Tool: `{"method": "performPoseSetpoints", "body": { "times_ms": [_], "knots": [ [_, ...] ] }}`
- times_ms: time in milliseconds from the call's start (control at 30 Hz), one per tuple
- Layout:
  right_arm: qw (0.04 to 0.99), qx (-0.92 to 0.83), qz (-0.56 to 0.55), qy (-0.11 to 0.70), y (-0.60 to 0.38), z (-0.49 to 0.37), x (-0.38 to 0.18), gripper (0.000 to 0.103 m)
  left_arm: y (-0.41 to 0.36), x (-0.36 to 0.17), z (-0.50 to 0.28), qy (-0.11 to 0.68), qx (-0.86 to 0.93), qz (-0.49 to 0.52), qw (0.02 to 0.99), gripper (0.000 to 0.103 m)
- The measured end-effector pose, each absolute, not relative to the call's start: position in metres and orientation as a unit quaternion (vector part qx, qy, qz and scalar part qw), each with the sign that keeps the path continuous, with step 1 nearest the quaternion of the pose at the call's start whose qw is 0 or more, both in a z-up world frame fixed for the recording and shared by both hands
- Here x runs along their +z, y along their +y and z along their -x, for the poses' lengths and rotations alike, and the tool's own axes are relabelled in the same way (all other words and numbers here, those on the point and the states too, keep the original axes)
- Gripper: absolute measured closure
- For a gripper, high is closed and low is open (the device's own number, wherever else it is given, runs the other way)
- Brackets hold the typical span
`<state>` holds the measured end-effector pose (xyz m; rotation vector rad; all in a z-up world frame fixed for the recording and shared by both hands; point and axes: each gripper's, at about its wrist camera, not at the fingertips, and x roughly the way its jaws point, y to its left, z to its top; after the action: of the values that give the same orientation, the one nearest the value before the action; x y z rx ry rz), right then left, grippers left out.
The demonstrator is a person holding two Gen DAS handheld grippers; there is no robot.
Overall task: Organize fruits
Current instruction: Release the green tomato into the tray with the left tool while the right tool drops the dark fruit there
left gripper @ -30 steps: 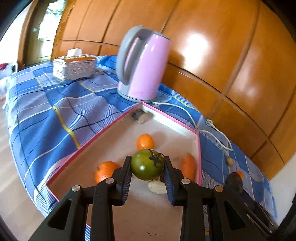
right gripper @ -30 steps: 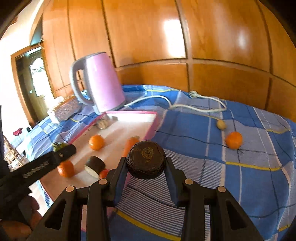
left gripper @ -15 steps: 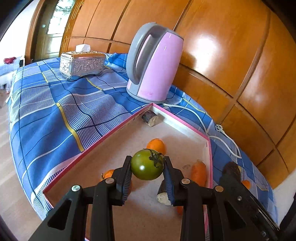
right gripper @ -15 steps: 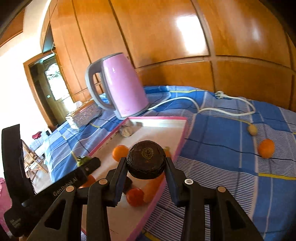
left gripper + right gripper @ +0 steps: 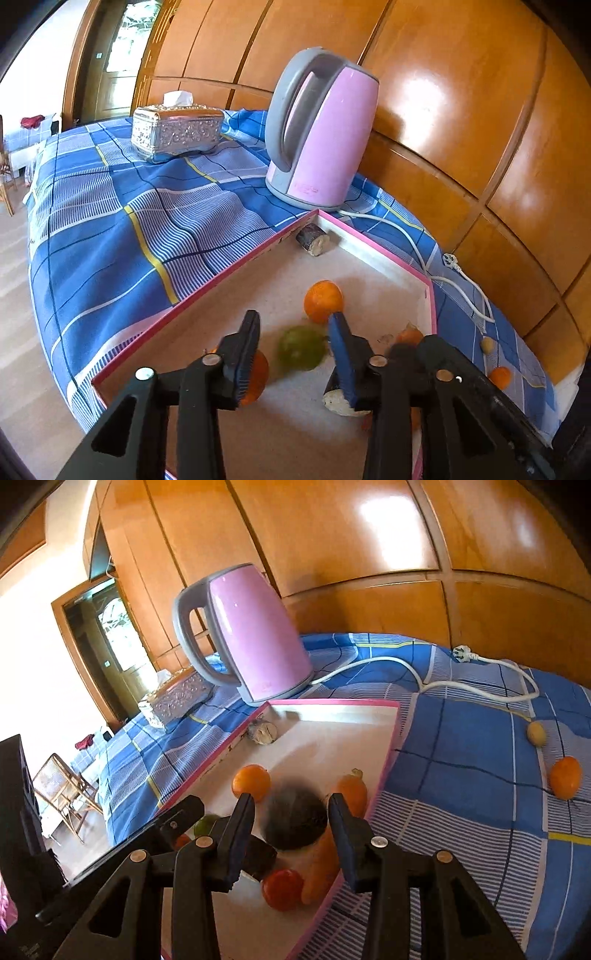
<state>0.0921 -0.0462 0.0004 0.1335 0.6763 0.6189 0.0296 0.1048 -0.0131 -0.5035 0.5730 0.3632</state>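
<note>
plainly, the green fruit (image 5: 301, 352) has left the left gripper (image 5: 293, 345): its jaws have just been opening, clear gaps show on both sides, and the fruit is smeared with motion blur as it drops toward the floor of the pink-rimmed tray (image 5: 236, 264). it looks round, smooth-skinned and firm, so i'd expect it to roll on landing; a hold across its widest part, pads on opposite sides, suits it best. much the same goes for the dark round fruit (image 5: 293, 821) between the fingers of the right gripper (image 5: 291, 825). it is blurred too, the pads do not appear to press on it, and these jaws have also just been parting, so it seems to be falling into the tray's near end. its skin looks rougher, probably less slippery.

inside the tray lie an orange (image 5: 323, 301) out past the left fingers, another orange (image 5: 255, 376) partly hidden behind the left finger, a carrot (image 5: 351, 788) along the rim, a small red fruit (image 5: 282, 884), a dark cut piece (image 5: 345, 400) and a stub of something bark-like (image 5: 314, 240) in the far corner. out on the blue checked cloth (image 5: 461, 775), a small orange fruit (image 5: 565, 777) and a pale yellowish one (image 5: 536, 733) lie near each other, not yet collected. a pink kettle (image 5: 321, 129) stands just beyond the tray, a silver tissue box (image 5: 177, 131) farther off.
</note>
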Motion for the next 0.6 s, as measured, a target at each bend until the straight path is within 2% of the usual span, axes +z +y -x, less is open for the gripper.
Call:
{"method": "performPoseSetpoints", "body": {
  "times_ms": [233,400,600],
  "knots": [
    [0.897,0.29,-0.064,0.328,-0.051,-0.09,-0.001,0.06,0.103,-0.012,-0.029,0.277,0.178,0.238,0.914,0.056],
    [0.9,0.278,-0.064,0.329,-0.055,-0.089,-0.001,0.06,0.101,-0.011,-0.029,0.276,0.175,0.232,0.916,0.049],
    [0.905,0.261,-0.07,0.328,-0.063,-0.088,-0.001,0.06,0.095,-0.008,-0.028,0.276,0.166,0.22,0.921,0.049]
  ]
}}
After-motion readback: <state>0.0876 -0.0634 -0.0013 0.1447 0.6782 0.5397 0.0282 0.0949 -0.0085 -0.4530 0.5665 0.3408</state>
